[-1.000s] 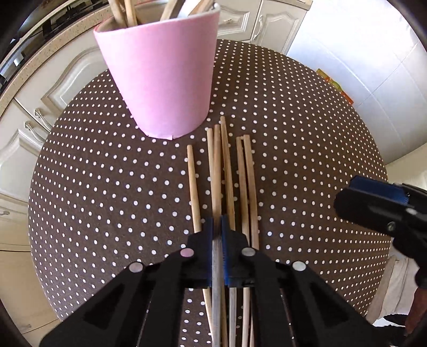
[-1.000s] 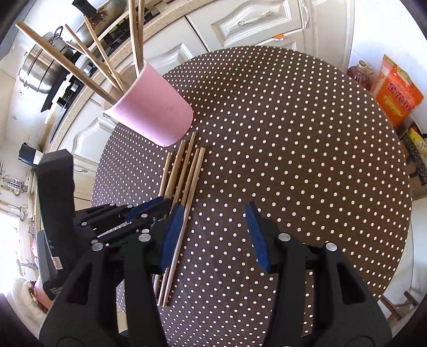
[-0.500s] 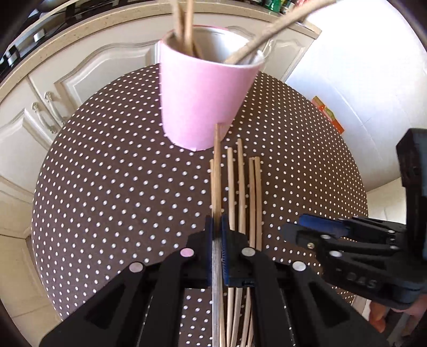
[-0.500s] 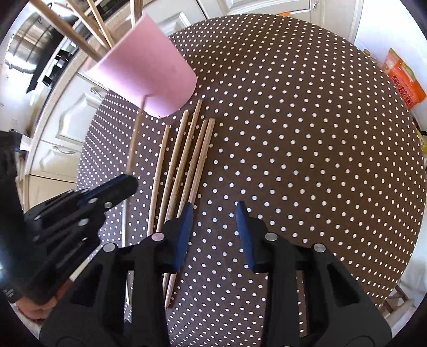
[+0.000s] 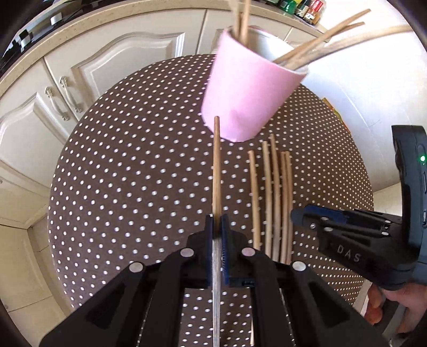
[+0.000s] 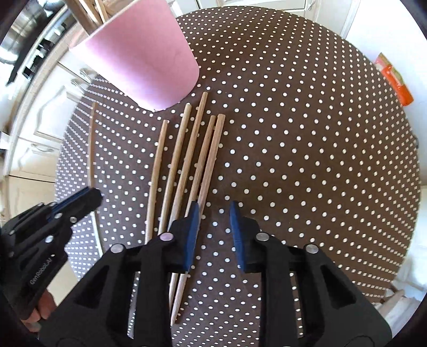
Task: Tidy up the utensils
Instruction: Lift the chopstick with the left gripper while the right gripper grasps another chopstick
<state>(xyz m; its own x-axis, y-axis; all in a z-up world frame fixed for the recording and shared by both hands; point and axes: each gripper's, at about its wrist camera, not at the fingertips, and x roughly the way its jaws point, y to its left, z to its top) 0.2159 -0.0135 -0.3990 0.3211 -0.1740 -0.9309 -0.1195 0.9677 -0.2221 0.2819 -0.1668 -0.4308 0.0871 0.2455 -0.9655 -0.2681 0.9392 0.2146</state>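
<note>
The left gripper (image 5: pixel 216 227) is clamped on a chopstick (image 5: pixel 216 165), lifted off the table (image 5: pixel 120 186), its long axis running straight ahead, tip toward the pink cup (image 5: pixel 248 93). The right gripper (image 6: pixel 213 211), jaws just narrowing with nothing between them, hovers beside five chopsticks (image 6: pixel 186 154) lying parallel, pointing cupward.

Round counter (image 5: pixel 128 170), brown cloth with white polka dots. Cream kitchen cabinets (image 5: pixel 125 61) with raised-panel doors and ornate metal handles (image 5: pixel 54 102); speckled beige worktop (image 5: pixel 88 22) above. Bottles and jars (image 5: pixel 301 8) at worktop's far end. White wall (image 5: pixel 355 88). Orange packet (image 6: pixel 395 80) on floor. Strong daylight.
</note>
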